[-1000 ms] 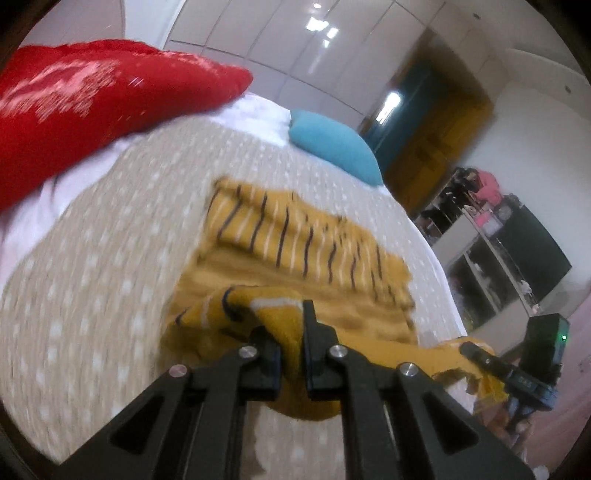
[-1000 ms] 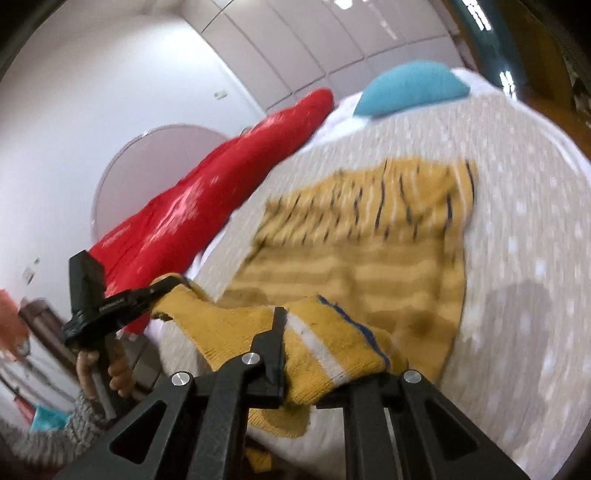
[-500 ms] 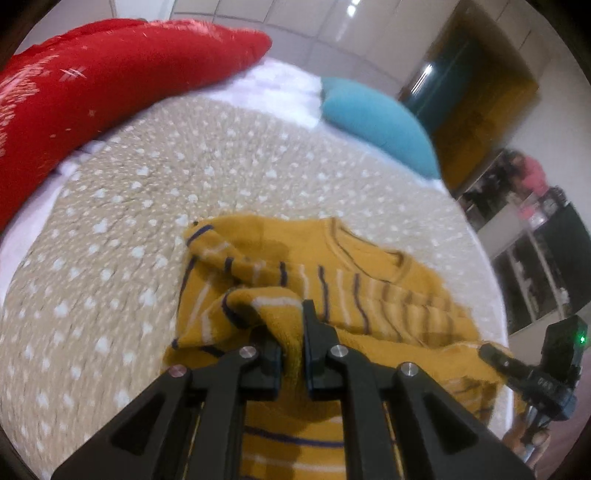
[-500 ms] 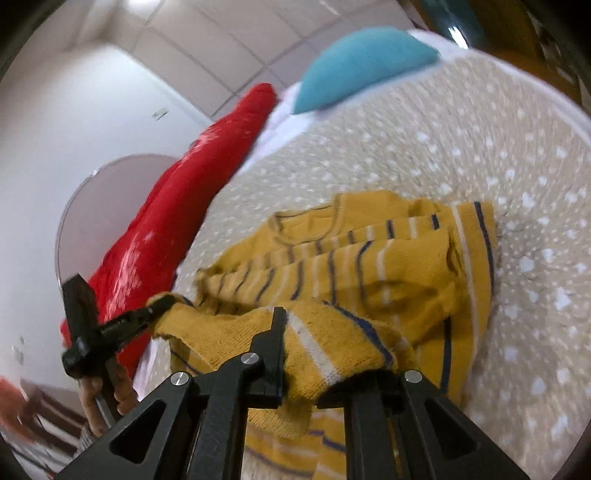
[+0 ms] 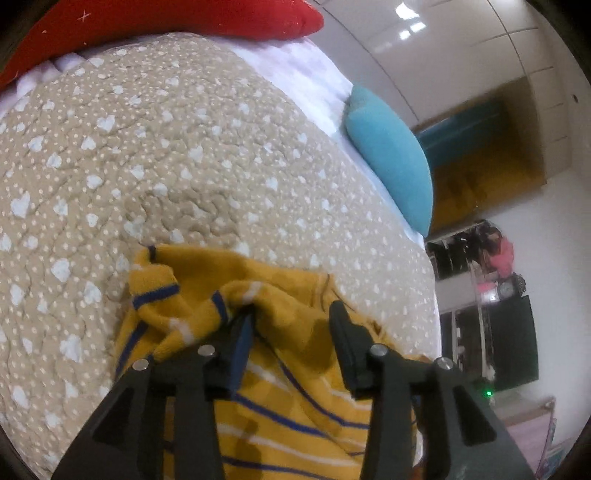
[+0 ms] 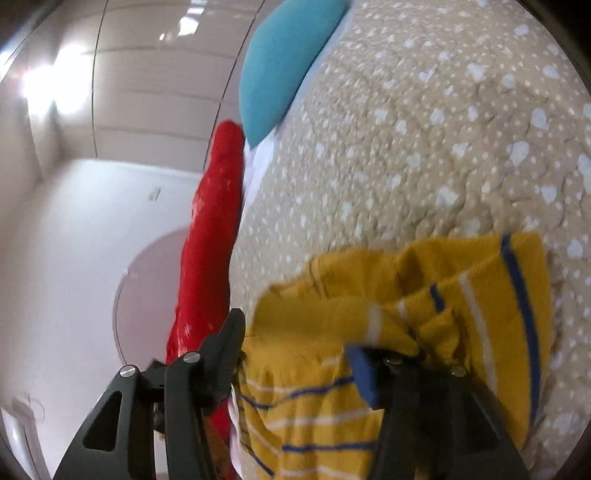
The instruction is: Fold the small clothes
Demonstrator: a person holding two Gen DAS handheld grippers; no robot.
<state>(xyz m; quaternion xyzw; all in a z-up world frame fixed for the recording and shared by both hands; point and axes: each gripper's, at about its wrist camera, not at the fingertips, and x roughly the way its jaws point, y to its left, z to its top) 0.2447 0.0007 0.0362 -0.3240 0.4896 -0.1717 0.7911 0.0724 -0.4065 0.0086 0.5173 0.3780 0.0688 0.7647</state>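
left tongs: our left gripper (image 5: 291, 325) has its jaws spread apart, nothing pinched, hovering right over the folded-over knit

right tongs: same deal with our right gripper (image 6: 295, 336), jaws wide, cloth bunched against the right finger (image 6: 364, 373) but not clamped as far as we can tell

where it is: the mustard striped sweater (image 5: 280, 398) lies on the heart-print quilt (image 5: 147, 155), near our edge of the bed

done so far: looks like one fold is in, hem brought up toward the neckline (image 6: 314, 273), top layer lumpy

left to do: we reckon smoothing that bunched edge, then probably another fold to make it compact

which way it points: neck end faces away from us, toward the teal pillow (image 5: 391, 162) and red blanket (image 5: 155, 22)

long axis: folded, it seems to run side to side between our tongs, though the close view cuts it off
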